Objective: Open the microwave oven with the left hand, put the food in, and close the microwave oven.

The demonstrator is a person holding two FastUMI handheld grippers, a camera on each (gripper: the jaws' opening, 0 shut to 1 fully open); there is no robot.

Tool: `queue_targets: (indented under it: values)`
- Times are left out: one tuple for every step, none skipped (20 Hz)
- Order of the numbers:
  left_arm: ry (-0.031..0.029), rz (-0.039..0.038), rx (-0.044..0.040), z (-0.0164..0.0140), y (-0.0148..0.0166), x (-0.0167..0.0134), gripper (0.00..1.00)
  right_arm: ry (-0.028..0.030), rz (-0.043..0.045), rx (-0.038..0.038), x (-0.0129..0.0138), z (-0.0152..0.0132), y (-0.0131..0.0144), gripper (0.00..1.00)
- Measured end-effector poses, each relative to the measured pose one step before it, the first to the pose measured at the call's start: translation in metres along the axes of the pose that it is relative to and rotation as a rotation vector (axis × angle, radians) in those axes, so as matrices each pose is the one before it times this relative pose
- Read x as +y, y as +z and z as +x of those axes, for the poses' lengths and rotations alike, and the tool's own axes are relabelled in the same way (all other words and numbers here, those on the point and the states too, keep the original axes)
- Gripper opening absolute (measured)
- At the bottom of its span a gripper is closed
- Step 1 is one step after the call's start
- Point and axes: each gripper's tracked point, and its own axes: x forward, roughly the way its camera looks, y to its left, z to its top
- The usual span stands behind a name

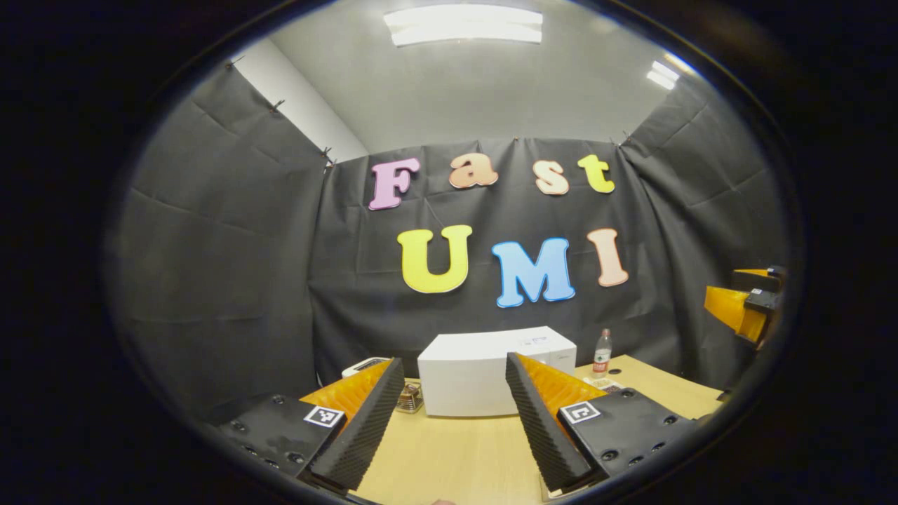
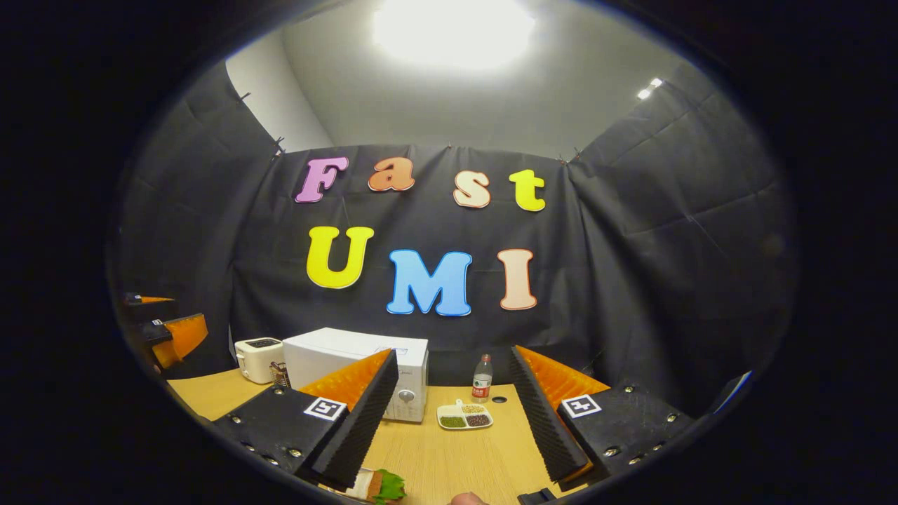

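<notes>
The white microwave (image 1: 468, 379) stands at the back of the wooden table, its door closed, with a knob (image 2: 405, 396) on its front at the right. My left gripper (image 1: 454, 361) is open, held short of the microwave and pointed at it, with nothing between its fingers. My right gripper (image 2: 452, 353) is also open and holds nothing. The food, a sandwich with green lettuce (image 2: 382, 485), lies on the table just below the right gripper's left finger. In the left gripper view the right gripper (image 1: 736, 291) appears at the far right edge. In the right gripper view the left gripper (image 2: 165, 319) appears at the far left edge.
A white toaster (image 2: 258, 359) stands left of the microwave with a small rack (image 1: 409, 398) beside it. To the microwave's right are a plastic bottle (image 2: 481, 379) and a divided white dish of beans (image 2: 464, 416). Bare wooden tabletop (image 1: 456, 456) lies in front.
</notes>
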Motion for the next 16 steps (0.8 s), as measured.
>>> queue_targets:
  values:
    - [-0.00004,-0.00123,0.00107,0.00057,0.00052,-0.00388,0.99,0.00319,-0.00017,-0.00070,-0.00098,0.00065,-0.00080,0.95]
    - [-0.00077,-0.00228,0.00157,0.00029,-0.00072,-0.00386,0.99,0.00225,-0.00106,0.00009,-0.00303,0.00096,-0.00161,0.95]
    - [0.00027,-0.00058,0.00271,0.00092,-0.00067,-0.00524,0.99,0.00374,0.00102,0.00249,-0.00167,0.00053,-0.00109,0.95]
    - [-0.00146,-0.00033,0.00279,0.00143,-0.00120,-0.00503,0.99,0.00419,0.00443,0.00149,-0.00223,0.00012,-0.00157,0.96]
    - [-0.00057,-0.00008,0.00313,0.00244,-0.00082,-0.00509,0.99,0.00434,0.00765,0.00105,-0.00249,-0.00019,-0.00042,0.95]
    - [-0.00035,-0.00122,0.00194,0.00233,-0.00080,-0.00514,0.99,0.00302,0.00696,-0.00057,-0.00247,0.00004,-0.00123,0.96]
    - [0.00372,0.00020,-0.00070,0.00181,-0.00055,-0.00421,0.99,0.00251,0.00554,-0.00835,-0.00308,-0.00009,0.00140,0.95]
    - [0.00749,0.00136,-0.00462,0.00160,0.00105,-0.00173,0.99,0.00558,0.00327,-0.00754,-0.00224,0.00082,0.00058,0.95]
    - [0.00508,0.00167,-0.00342,0.00297,0.00198,-0.00221,0.99,0.00449,0.00074,-0.00128,-0.00236,0.00153,-0.00112,0.95]
    - [0.00232,0.00297,-0.00298,0.00230,-0.00072,-0.00313,0.99,0.00344,-0.00021,0.00297,-0.00273,0.00057,-0.00293,0.96]
    - [0.00466,0.00394,-0.00155,0.00380,0.00078,-0.00126,0.99,0.00083,0.00062,0.00397,-0.00242,0.00122,-0.00095,0.96]
    - [0.00011,0.00174,-0.00283,0.00350,-0.00082,-0.00184,0.99,-0.00007,0.00292,0.00210,-0.00213,0.00092,0.00012,0.96]
    - [-0.00107,-0.00111,-0.00425,0.00424,0.00065,-0.00169,0.99,-0.00065,0.00320,0.00230,-0.00042,0.00129,0.00002,0.95]
    - [-0.00283,-0.00219,-0.00063,0.00640,-0.00168,-0.00221,0.99,-0.00249,0.00165,0.00272,-0.00129,0.00104,-0.00077,0.96]
    - [-0.00561,-0.00330,0.00065,0.00683,-0.00208,-0.00269,0.99,-0.00411,0.00104,-0.00082,-0.00002,0.00137,0.00049,0.96]
    - [-0.00895,-0.00444,-0.00124,0.00773,-0.00236,-0.00268,0.99,-0.00545,0.00097,-0.00519,0.00030,0.00147,0.00078,0.95]
